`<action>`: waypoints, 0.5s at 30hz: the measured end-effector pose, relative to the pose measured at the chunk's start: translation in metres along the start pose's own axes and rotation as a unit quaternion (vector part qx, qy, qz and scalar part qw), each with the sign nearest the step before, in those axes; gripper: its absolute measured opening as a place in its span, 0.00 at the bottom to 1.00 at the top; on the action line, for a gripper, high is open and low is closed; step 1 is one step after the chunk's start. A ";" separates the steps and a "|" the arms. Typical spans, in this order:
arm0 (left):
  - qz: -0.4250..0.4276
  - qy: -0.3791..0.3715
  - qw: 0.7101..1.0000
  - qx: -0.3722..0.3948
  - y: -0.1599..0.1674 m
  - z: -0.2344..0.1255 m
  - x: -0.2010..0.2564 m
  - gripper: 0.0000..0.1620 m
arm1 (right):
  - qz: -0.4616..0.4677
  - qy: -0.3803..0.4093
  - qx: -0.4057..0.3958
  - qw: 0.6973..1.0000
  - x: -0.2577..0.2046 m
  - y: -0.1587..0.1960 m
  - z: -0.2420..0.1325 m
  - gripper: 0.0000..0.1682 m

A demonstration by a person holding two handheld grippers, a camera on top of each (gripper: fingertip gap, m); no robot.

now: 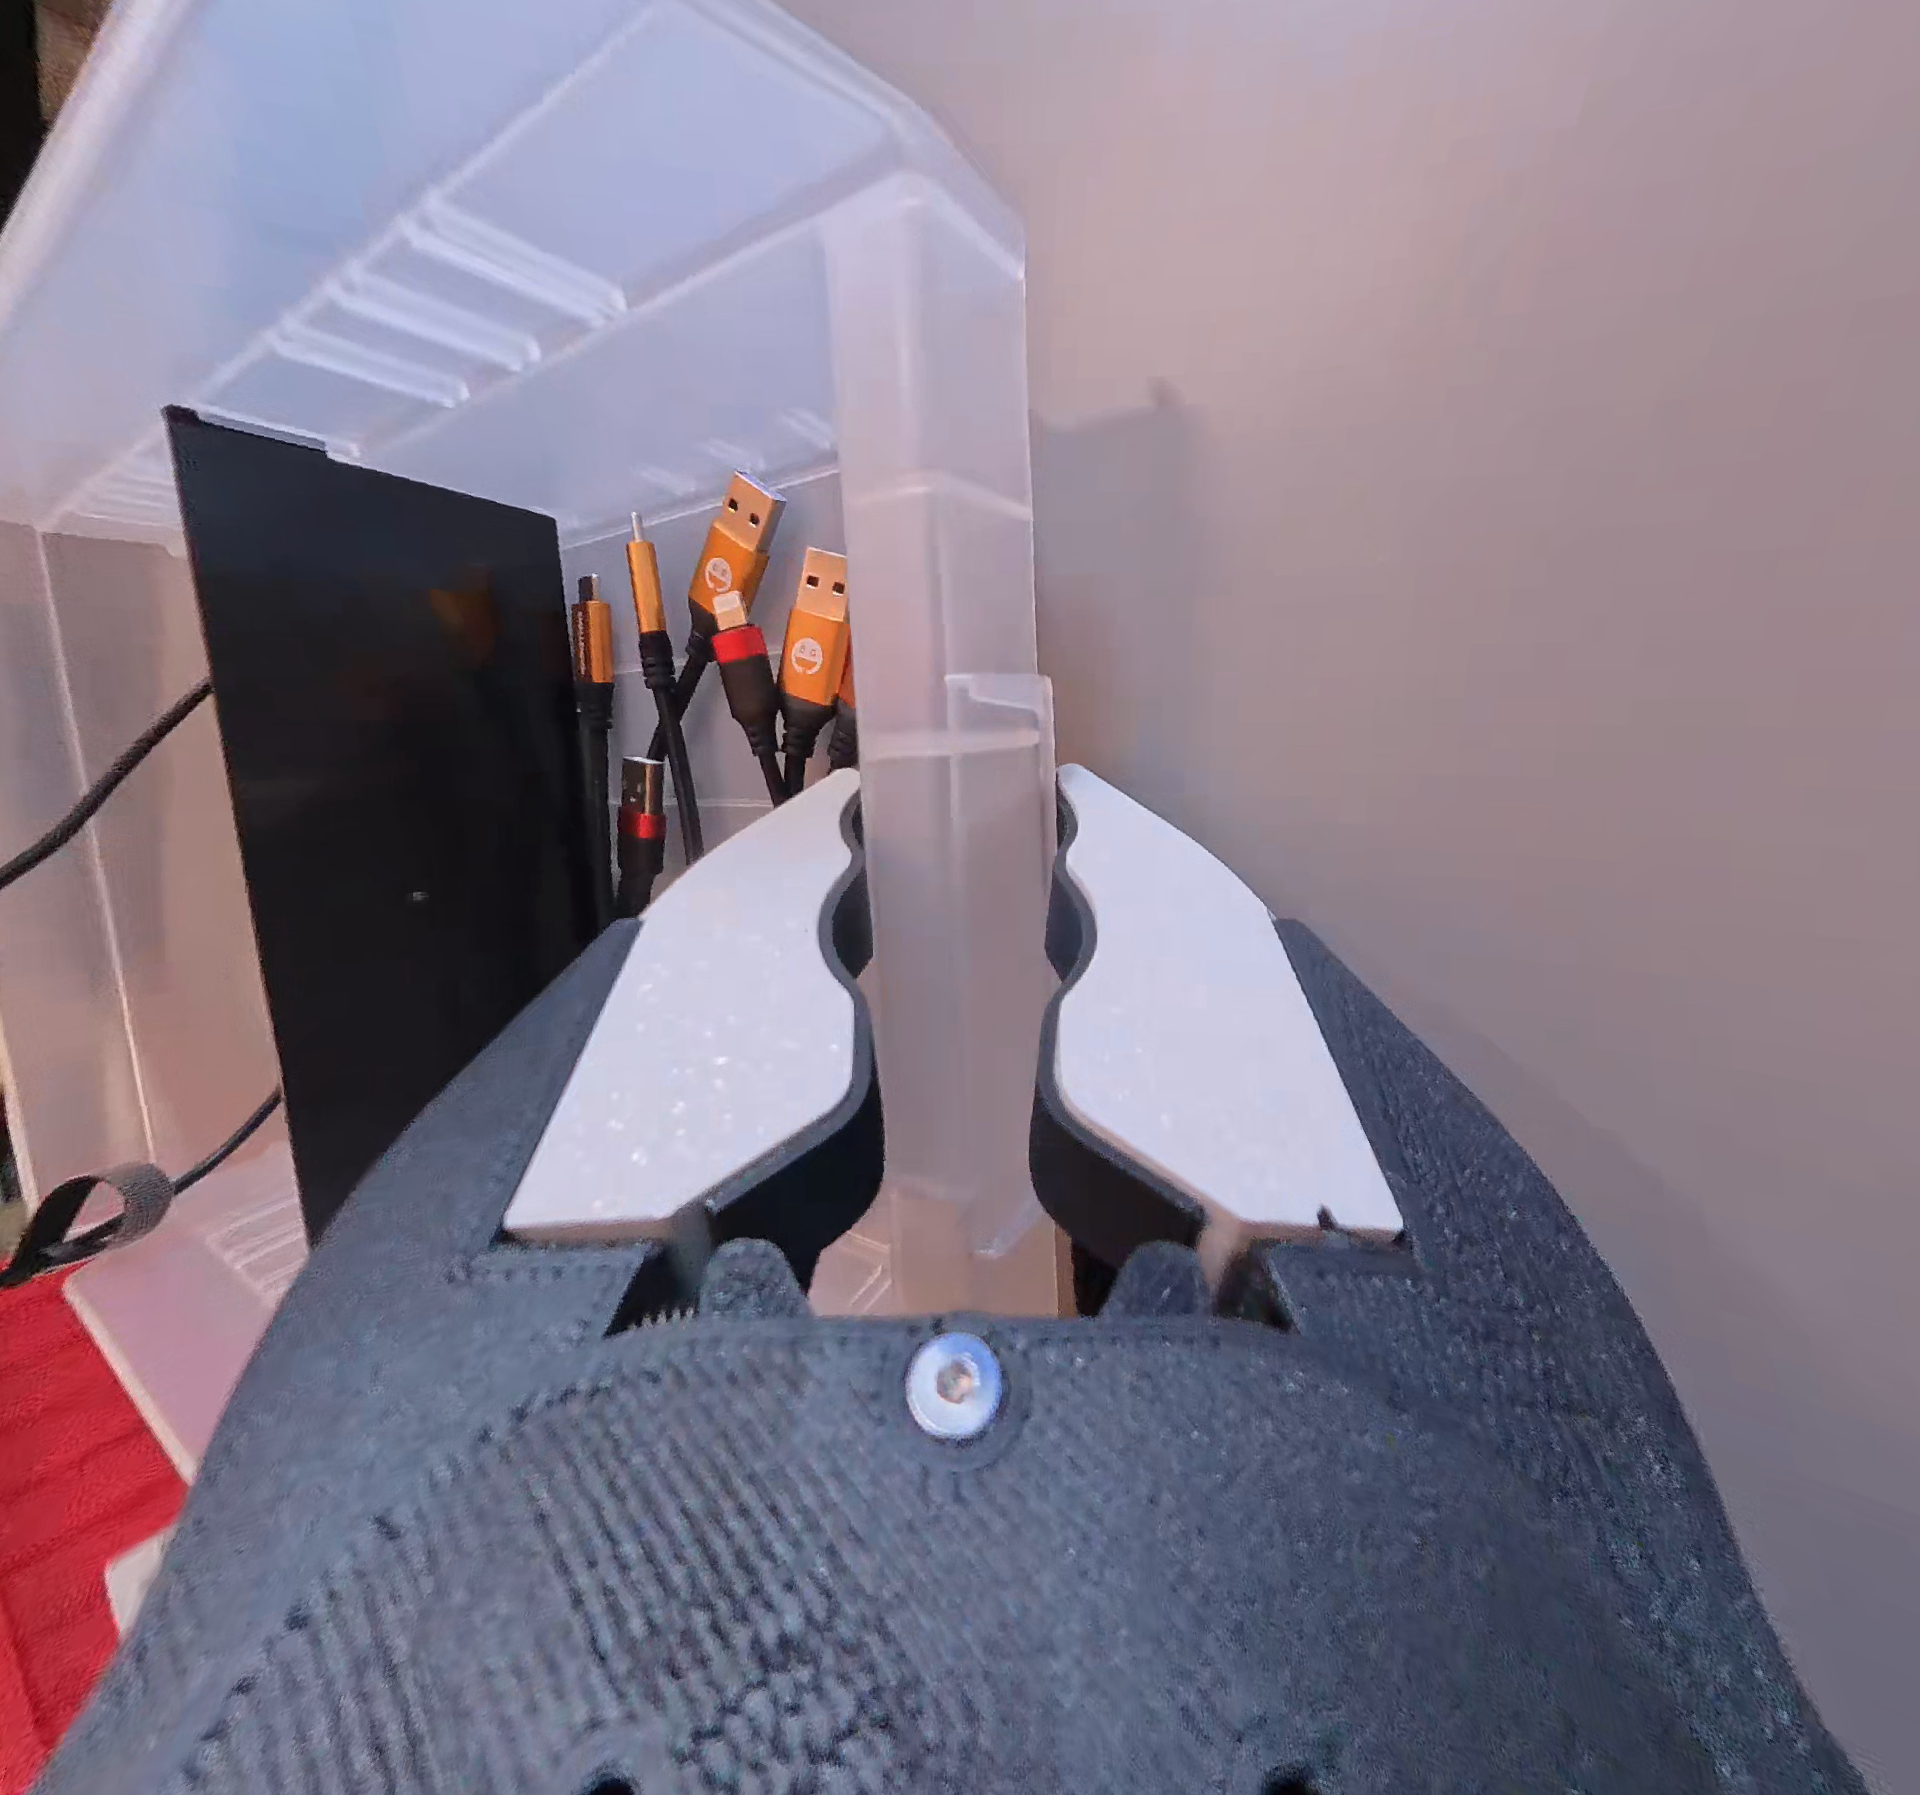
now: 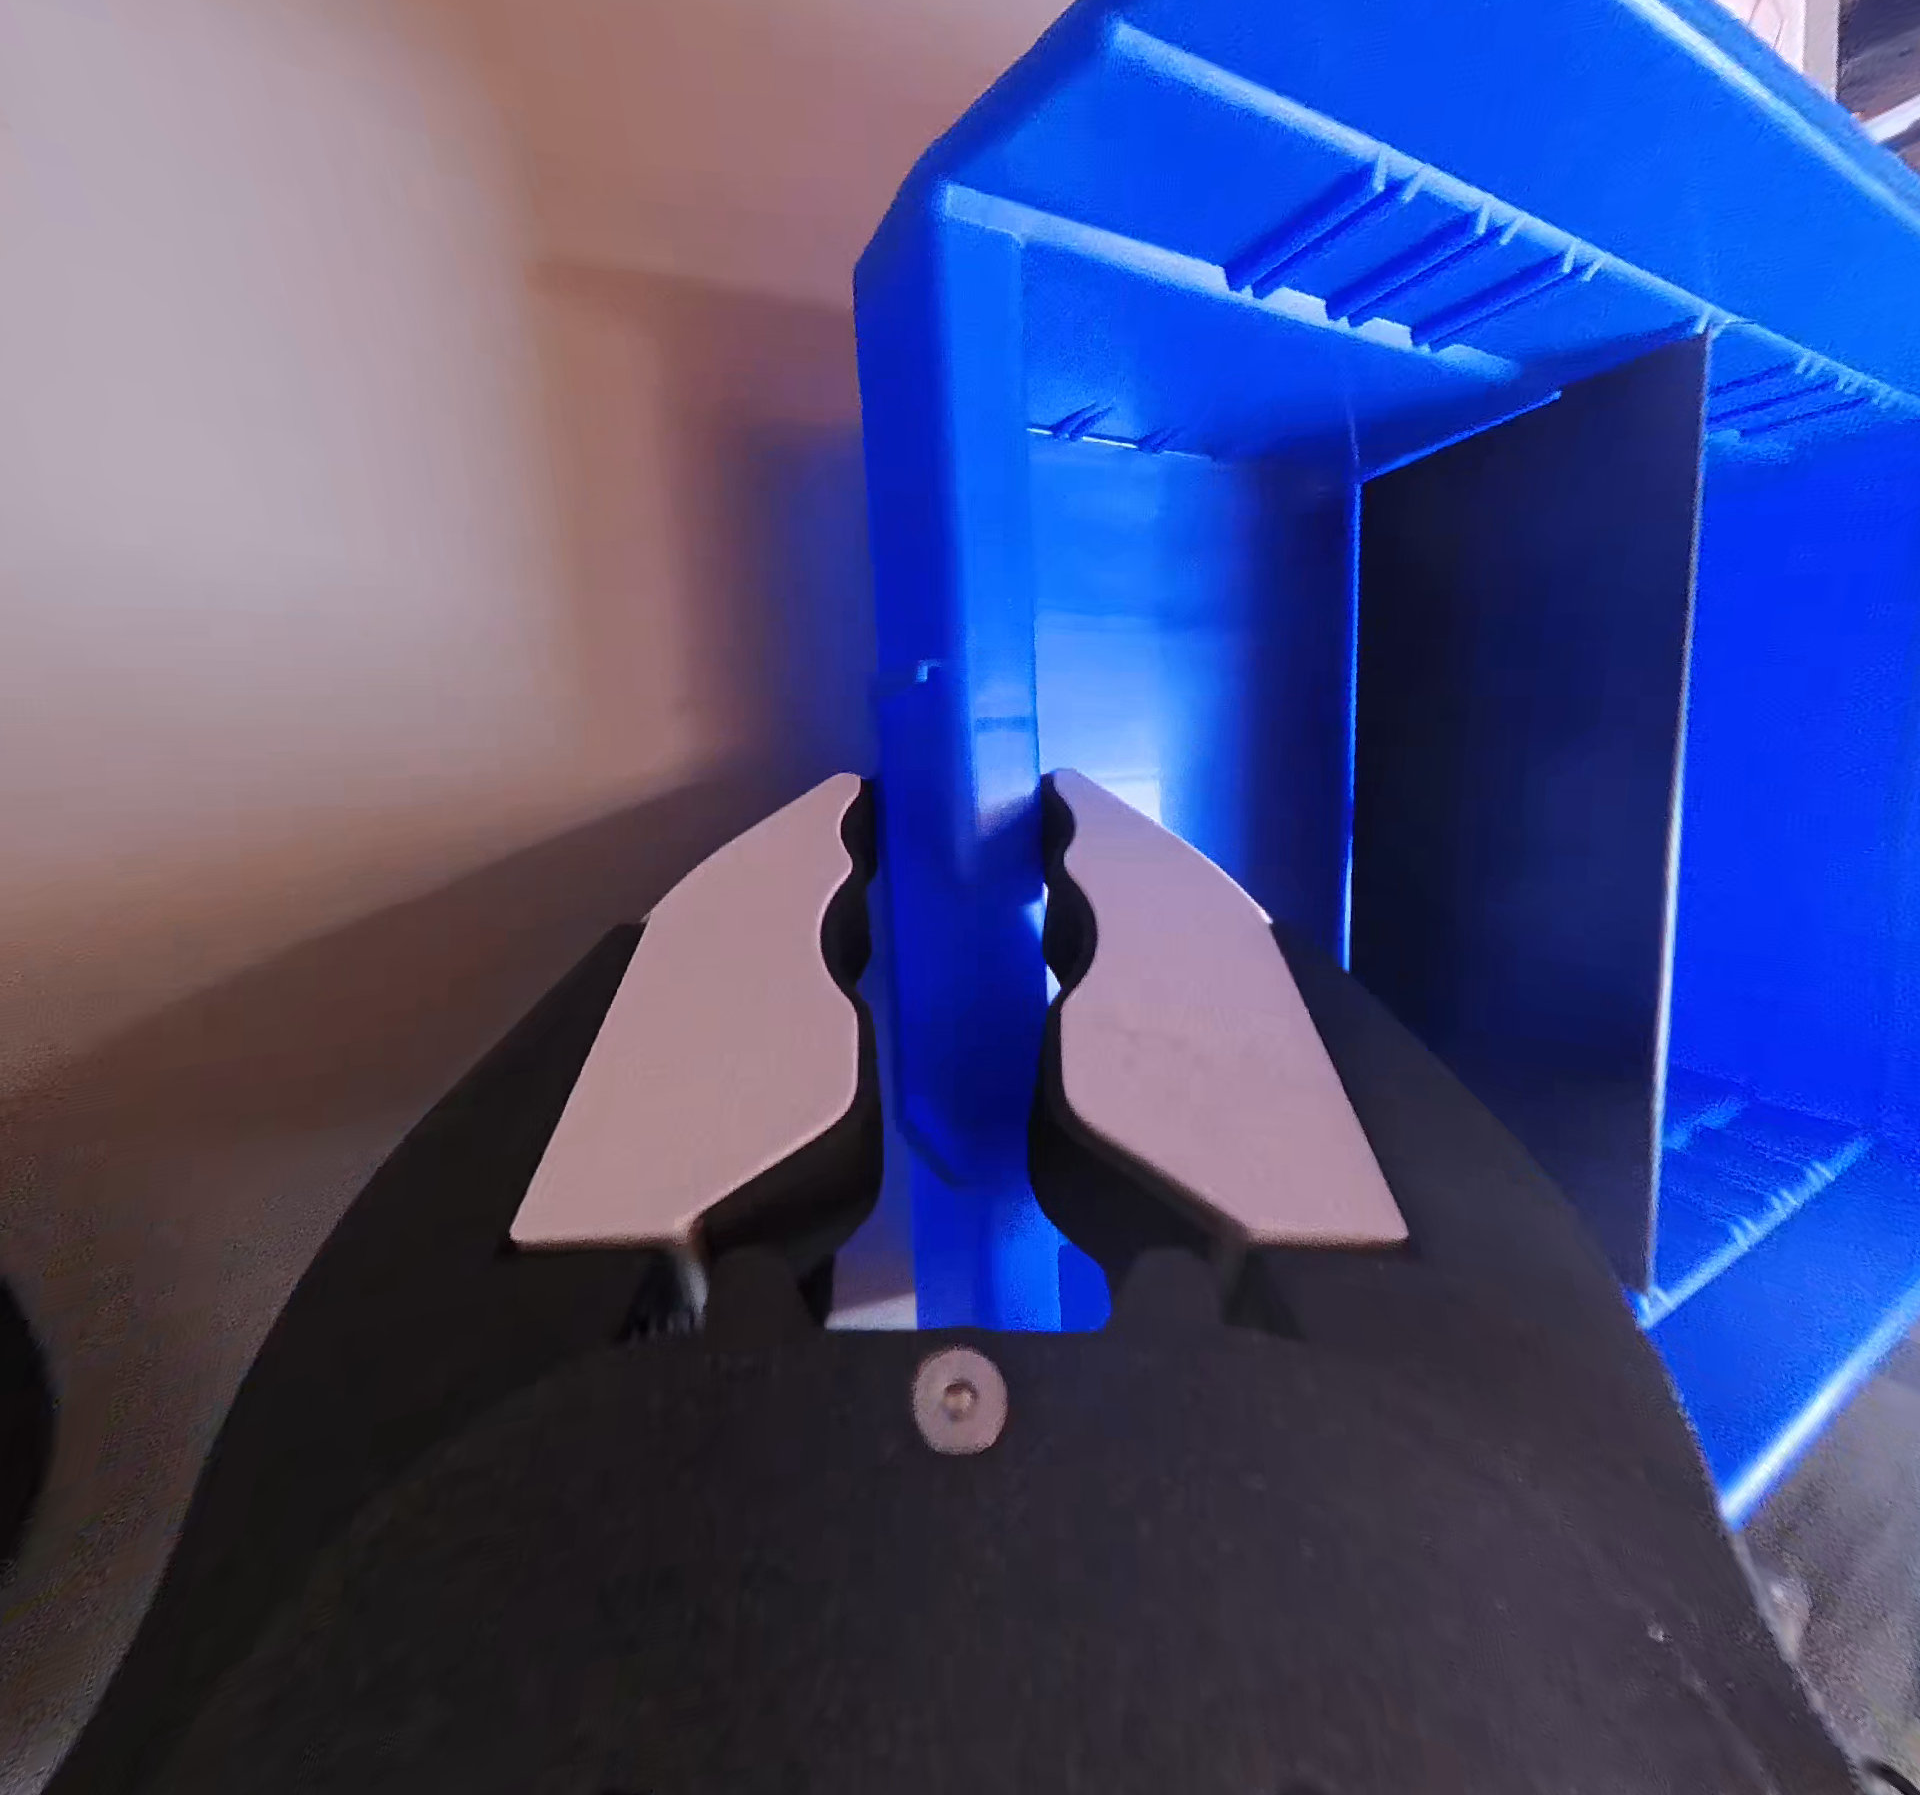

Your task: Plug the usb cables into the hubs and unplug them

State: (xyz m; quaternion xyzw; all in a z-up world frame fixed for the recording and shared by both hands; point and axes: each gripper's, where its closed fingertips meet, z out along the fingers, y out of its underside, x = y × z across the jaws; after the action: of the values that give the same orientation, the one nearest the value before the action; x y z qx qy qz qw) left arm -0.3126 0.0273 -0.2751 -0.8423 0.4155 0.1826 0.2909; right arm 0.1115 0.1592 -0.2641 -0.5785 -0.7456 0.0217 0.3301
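Left wrist view: the left gripper (image 1: 958,789) pinches the end wall of a clear bin (image 1: 940,602), one finger inside the bin and one outside, both pads pressed against the plastic. The USB cables (image 1: 727,644) stand inside this bin, just left of and beyond the inner finger, their orange and red plug ends pointing up, apart from the fingers. A black divider (image 1: 384,789) stands upright left of the cables. A black cord (image 1: 94,810) and red cloth (image 1: 62,1496) show at the far left edge. Right wrist view: the right gripper (image 2: 958,789) likewise clamps the end wall of a blue bin (image 2: 940,519), straddling it. A dark divider (image 2: 1517,810) stands inside to the right; no cables show in this view
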 end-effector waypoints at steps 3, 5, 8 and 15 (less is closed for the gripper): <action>0.009 0.024 1.000 0.011 -0.006 0.005 -0.001 0.19 | 0.008 0.000 0.001 1.000 0.011 0.007 0.003 0.18; -0.004 0.032 0.999 0.002 -0.006 0.005 0.000 0.19 | 0.017 0.013 0.010 1.000 0.013 0.007 0.001 0.18; -0.018 0.008 1.000 0.006 -0.006 0.004 -0.001 0.20 | 0.038 0.051 0.013 0.998 0.015 0.001 -0.012 0.20; -0.114 -0.040 0.986 0.115 -0.028 -0.055 -0.046 0.18 | 0.149 0.122 0.150 0.970 0.006 -0.063 -0.065 0.19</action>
State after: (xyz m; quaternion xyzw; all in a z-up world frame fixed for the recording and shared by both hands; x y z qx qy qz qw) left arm -0.3135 0.0322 -0.1984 -0.8371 0.3227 0.1327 0.4214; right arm 0.0913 0.1212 -0.1842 -0.6252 -0.5931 0.1114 0.4950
